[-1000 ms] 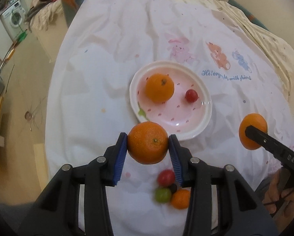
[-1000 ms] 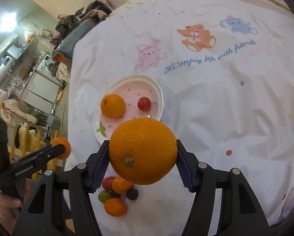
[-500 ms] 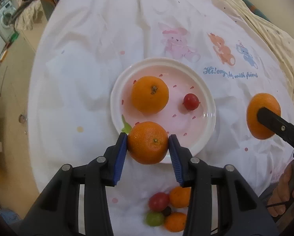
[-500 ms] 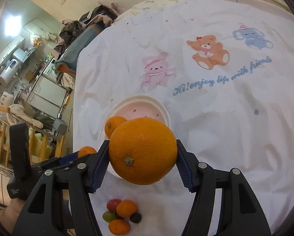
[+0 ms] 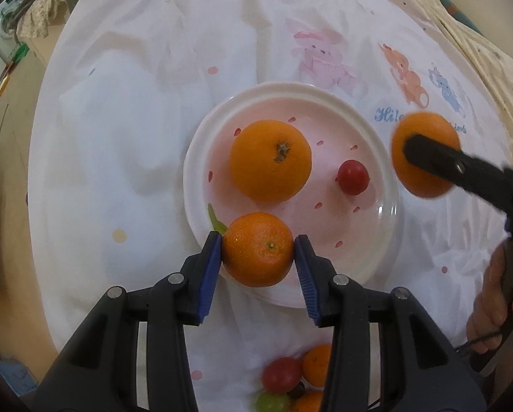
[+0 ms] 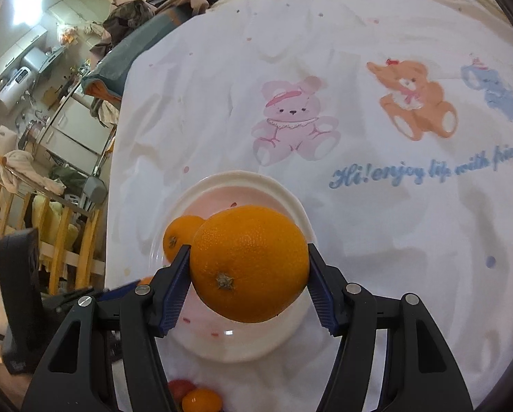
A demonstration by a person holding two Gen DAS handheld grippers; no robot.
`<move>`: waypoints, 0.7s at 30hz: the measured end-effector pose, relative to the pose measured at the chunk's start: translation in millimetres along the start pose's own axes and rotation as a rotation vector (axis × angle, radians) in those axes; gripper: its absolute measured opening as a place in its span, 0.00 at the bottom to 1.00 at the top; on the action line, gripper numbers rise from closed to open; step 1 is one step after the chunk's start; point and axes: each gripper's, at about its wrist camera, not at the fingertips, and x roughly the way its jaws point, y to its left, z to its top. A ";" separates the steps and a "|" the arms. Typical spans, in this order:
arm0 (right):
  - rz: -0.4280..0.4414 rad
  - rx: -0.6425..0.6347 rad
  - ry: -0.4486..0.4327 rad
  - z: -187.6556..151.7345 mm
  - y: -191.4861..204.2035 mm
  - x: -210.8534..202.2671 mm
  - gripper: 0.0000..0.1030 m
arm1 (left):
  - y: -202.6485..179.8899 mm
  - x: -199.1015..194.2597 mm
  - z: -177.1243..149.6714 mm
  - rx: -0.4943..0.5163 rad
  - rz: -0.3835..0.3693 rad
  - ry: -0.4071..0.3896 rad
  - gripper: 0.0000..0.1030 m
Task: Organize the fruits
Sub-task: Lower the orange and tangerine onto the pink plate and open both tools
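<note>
Holding a small mandarin (image 5: 258, 249), the left gripper (image 5: 259, 250) has its blue pads pressed on both sides of the fruit, hanging right over the near rim of the pink-and-white plate (image 5: 387, 226). The drop spot lies just ahead of and below the pads: bare plate surface between the rim and the bigger orange on the plate (image 5: 270, 160), with a cherry tomato (image 5: 353, 177) off to the right. Judgement: left hand is the nearer one to release, a short move forward clears the rim.

The right gripper (image 6: 248, 267) is clamped on a large orange (image 6: 248, 267), stem scar facing the camera, near round so no long axis to speak of. From the left wrist view it sits at the plate's right edge, partly outside the rim; the right wrist view shows it over the plate's near half. Judgement: it needs to come further in, and the free space is the right side near the tomato.

Leftover pile near the bottom edge: a red tomato (image 5: 281, 375), a green grape (image 5: 272, 402), small oranges (image 5: 316, 364).

Tablecloth (image 6: 359, 51) print reads "Hi! enjoy life with friends" in blue script, with pink, orange and blue bear cartoons. No brand visible on the grippers.
</note>
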 end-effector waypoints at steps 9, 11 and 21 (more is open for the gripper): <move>0.032 0.036 0.056 8.6 -6.4 34.1 0.64 | -1.4 11.1 0.7 0.017 -0.005 0.033 0.39; 0.031 0.031 0.059 8.7 -4.8 37.4 0.64 | -0.8 11.1 1.6 0.015 -0.010 0.034 0.39; 0.054 0.032 0.093 12.4 -2.5 50.7 0.66 | 0.3 10.4 1.2 0.020 -0.012 0.041 0.39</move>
